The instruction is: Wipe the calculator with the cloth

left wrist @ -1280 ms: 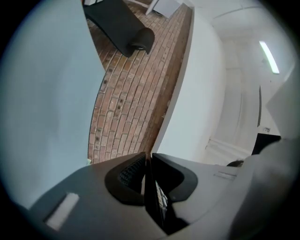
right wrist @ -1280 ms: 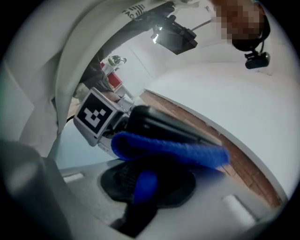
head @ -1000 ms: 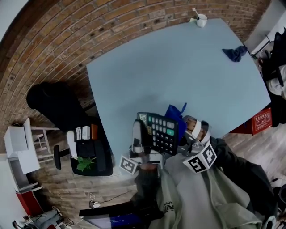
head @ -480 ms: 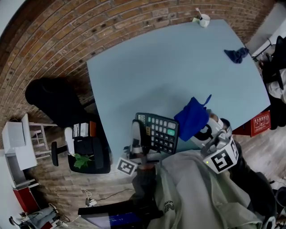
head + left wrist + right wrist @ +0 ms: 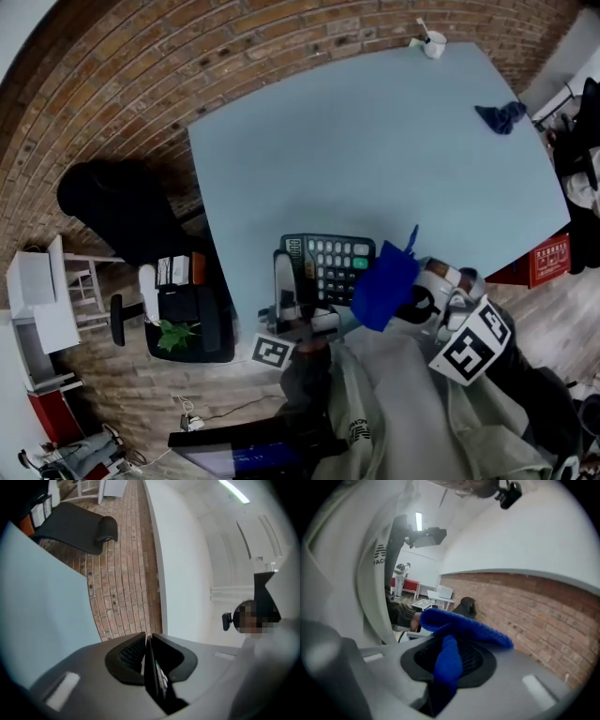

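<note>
The calculator (image 5: 330, 265) looks a stiff, light plastic slab with a slick casing and keys that give, so a bare edge is the place to hold it. The left tongs (image 5: 149, 663) pinch its left rim, keeping it at the near edge of the counter (image 5: 375, 141), lower centre of the head view. The cloth (image 5: 382, 286) is soft and limp, so any bunched fold serves. The right tongs (image 5: 447, 660) nip one fold, and the rest drapes over the calculator's right edge. Whether it touches the keys I cannot tell.
</note>
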Motion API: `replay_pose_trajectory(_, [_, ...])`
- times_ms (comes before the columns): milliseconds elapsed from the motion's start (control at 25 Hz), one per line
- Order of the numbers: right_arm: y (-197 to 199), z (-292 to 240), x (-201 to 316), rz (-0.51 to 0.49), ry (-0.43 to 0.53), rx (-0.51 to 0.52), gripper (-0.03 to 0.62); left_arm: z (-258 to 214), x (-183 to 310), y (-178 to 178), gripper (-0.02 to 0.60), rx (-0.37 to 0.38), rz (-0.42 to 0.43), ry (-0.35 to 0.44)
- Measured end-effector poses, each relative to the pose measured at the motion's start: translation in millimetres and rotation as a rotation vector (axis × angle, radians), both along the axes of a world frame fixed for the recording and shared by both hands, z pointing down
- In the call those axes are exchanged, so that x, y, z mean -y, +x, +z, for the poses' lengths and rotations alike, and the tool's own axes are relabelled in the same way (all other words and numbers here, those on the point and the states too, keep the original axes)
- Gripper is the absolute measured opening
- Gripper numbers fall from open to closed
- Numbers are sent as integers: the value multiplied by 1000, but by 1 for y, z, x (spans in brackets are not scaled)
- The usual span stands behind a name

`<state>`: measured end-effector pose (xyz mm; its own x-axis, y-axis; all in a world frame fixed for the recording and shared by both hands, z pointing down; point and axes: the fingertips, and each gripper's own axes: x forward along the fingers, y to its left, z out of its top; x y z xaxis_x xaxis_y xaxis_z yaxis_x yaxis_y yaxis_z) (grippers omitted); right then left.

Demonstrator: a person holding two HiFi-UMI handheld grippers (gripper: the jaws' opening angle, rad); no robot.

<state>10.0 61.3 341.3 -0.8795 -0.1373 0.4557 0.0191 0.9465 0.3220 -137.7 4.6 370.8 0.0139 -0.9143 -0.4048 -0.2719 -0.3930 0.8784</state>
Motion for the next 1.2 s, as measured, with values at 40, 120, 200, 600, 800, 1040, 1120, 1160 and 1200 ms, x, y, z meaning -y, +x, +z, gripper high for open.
replay_pose_trajectory(40, [-8,9,-2,-1,-37,-42,78,-2,0,4,26,51,-5,-2])
replay_pose_trajectory(120, [-19,27,2,24,-49,-133,78,-3,-2,10,28,190,-39,-33])
replay_pose_trajectory(200, [-28,38,4,27,-58,-198,78,-2,-3,17,28,316,-60,-79])
replay_pose_trajectory(600, [-27,51,35,130,-145,-181,78,11,-10,24,28,391,-55,-156])
replay_pose_trajectory(800, [-37,64,0,49,-159,-247,78,20,-9,25,28,365,-62,-175])
replay_pose_trajectory(1040, [-52,75,-4,-7,-148,-227,77,32,-7,40,28,368,-31,-214])
replay_pose_trajectory(1120, [-36,79,18,70,-177,-220,77,36,-11,31,28,386,-56,-235])
replay_pose_trajectory(1160, [-25,82,28,109,-186,-227,77,39,-14,24,28,386,-75,-248])
replay_pose_trajectory(1200, [-15,86,35,141,-201,-234,77,41,-17,17,28,381,-96,-259])
